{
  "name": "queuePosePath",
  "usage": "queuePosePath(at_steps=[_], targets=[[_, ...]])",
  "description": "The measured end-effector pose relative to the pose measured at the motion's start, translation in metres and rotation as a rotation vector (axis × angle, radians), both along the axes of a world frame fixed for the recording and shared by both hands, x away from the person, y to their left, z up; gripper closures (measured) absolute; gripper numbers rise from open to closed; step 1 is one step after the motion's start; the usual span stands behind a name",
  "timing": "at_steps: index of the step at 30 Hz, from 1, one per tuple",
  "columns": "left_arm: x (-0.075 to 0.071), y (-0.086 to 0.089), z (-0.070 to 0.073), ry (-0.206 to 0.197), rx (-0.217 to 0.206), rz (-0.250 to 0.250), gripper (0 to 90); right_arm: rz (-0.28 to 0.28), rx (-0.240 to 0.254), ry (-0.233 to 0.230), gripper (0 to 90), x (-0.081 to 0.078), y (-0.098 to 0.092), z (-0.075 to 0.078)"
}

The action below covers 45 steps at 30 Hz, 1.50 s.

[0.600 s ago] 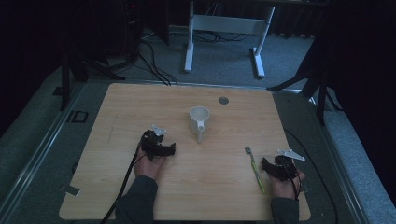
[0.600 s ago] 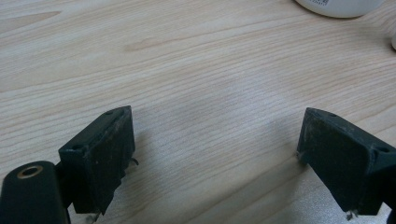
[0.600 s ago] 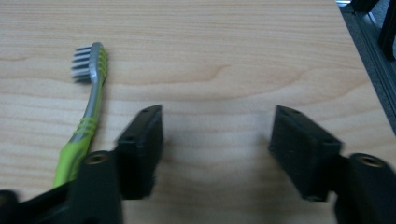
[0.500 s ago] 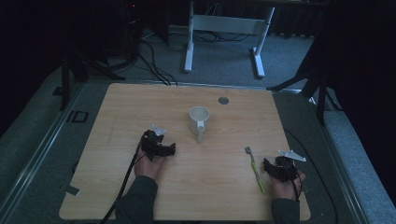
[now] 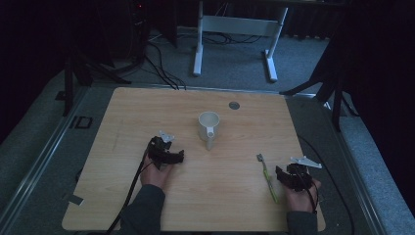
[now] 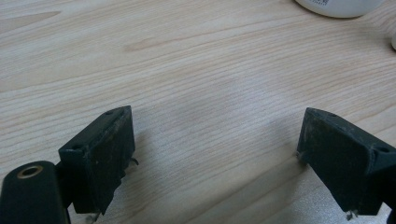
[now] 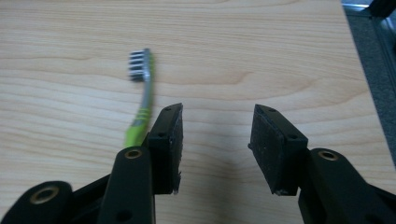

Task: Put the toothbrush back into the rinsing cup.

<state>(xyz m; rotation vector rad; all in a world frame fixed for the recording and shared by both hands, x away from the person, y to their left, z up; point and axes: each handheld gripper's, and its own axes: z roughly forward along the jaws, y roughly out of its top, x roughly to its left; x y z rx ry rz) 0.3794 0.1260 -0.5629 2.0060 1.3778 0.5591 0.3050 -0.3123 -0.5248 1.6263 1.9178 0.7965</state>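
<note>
Little had changed against the pictures a half second earlier: both hands lay where they had been on the table (image 5: 122,112), the mug (image 5: 209,126) stood at mid-table with its handle toward the person, and the toothbrush (image 5: 266,177) lay flat near the right front corner, bristle end away from the person; no thing had shifted. Right gripper (image 5: 288,177) rested just beside the brush, to its right; in the right gripper view its jaws stood apart with bare wood between them, and the brush (image 7: 142,100) lay outside the left jaw, handle running down past that jaw's outer face, whether touching it could not be told; nothing was gripped. Left gripper (image 5: 169,155) rested on the table left of the mug and apart from it; in the left gripper view its jaws stood wide apart over bare wood, the mug's base (image 6: 338,5) at the top edge, well ahead. Judgement: work not yet begun, a pause before the pick; the right gripper would need to shift toward the brush to bring the handle between its jaws before closing; the mug seemed the likely place for it.
</note>
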Motion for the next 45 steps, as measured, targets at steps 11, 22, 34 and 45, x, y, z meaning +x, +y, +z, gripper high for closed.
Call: queuePosePath(at_steps=[11,22,34,45], targets=[[0.0,0.0,0.0,-0.001,0.0,0.0,11.4,0.07,-0.03,0.044,56.7,0.001,0.014,0.019],[0.0,0.0,0.0,0.0,-0.001,0.001,11.5,0.102,-0.034,0.087,57.9,0.008,0.021,0.029],[0.0,0.0,0.0,0.0,-0.001,0.001,11.5,0.106,0.006,0.17,61.2,0.017,0.026,0.032],[0.0,0.0,0.0,-0.001,-0.002,0.002,11.4,0.15,-0.017,0.216,68.2,0.025,0.03,0.037]])
